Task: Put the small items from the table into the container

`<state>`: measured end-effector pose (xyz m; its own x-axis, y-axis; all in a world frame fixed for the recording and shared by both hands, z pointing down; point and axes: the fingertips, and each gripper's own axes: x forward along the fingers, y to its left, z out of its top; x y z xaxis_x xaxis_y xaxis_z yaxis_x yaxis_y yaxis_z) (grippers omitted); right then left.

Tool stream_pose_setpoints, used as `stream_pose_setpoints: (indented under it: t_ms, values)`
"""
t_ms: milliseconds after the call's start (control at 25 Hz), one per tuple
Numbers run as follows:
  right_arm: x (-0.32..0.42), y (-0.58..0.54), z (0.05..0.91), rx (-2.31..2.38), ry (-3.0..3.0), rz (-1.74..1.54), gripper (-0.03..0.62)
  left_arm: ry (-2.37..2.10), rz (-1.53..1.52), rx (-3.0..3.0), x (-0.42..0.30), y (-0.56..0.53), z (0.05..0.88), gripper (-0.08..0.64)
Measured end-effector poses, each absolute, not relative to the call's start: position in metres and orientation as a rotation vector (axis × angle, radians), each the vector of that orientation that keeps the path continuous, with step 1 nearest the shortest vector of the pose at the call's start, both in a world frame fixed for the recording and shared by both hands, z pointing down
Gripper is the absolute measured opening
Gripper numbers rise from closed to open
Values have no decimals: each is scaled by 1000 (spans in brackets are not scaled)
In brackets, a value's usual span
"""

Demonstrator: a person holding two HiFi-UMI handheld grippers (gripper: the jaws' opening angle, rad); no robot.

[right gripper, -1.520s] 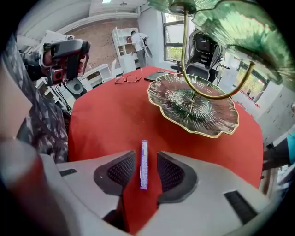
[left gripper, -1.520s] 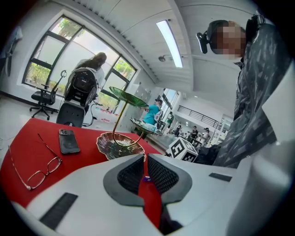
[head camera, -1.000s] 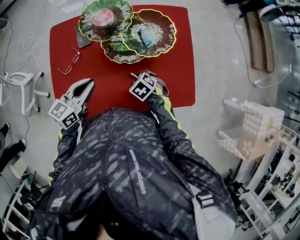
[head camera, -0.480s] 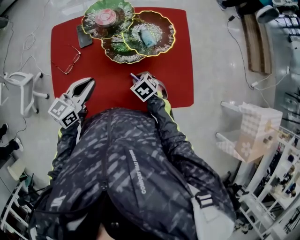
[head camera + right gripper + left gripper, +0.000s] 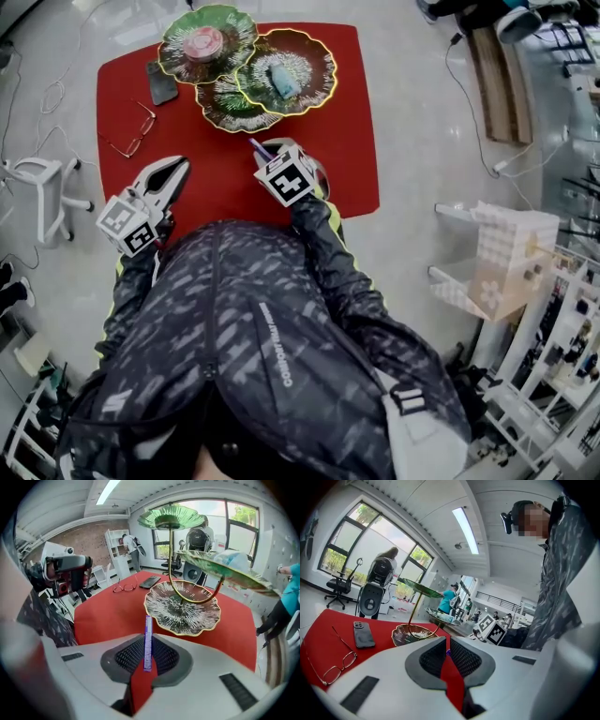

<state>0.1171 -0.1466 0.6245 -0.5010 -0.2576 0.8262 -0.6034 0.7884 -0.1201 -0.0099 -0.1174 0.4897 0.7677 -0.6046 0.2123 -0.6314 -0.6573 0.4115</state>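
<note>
Head view: risk is purple strip [image 5: 256, 147] pinched by thin edge only in right gripper [image 5: 270, 157]; could twist or slip onto red desk [image 5: 337, 159] short of tiered leaf-dish stand [image 5: 323, 89], upper centre. Left gripper [image 5: 176, 169] idle, lower left.

Left gripper view: fingers [image 5: 432, 656] slightly parted, nothing between them, desk visible through gap. Glasses [image 5: 335, 660] and phone [image 5: 363, 634] at left.

Right gripper view: risk is gold stem [image 5: 172, 559] and overhanging upper dishes snagging purple strip above lowest dish [image 5: 183, 606]. Fingers [image 5: 130, 656] clenched on purple strip, upright, frame centre.
</note>
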Motion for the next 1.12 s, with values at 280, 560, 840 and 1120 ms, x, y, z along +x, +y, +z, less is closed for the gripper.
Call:
stream_pose_setpoints:
  t_ms: [280,560,840,1120]
  values:
    - [115,-154,591,678,-2144,460,52,-906,58,2524,-2,-121,484,14]
    - [113,-157,548,725,-2208,440,52,-888,49,2546,1,-125,476,14]
    - [112,-173,503,759,-2251,385,52,-868,30,2566,8,-132,469,14]
    - [111,-183,485,788,-2288,360,52,-849,18,2579,15,-135,463,14]
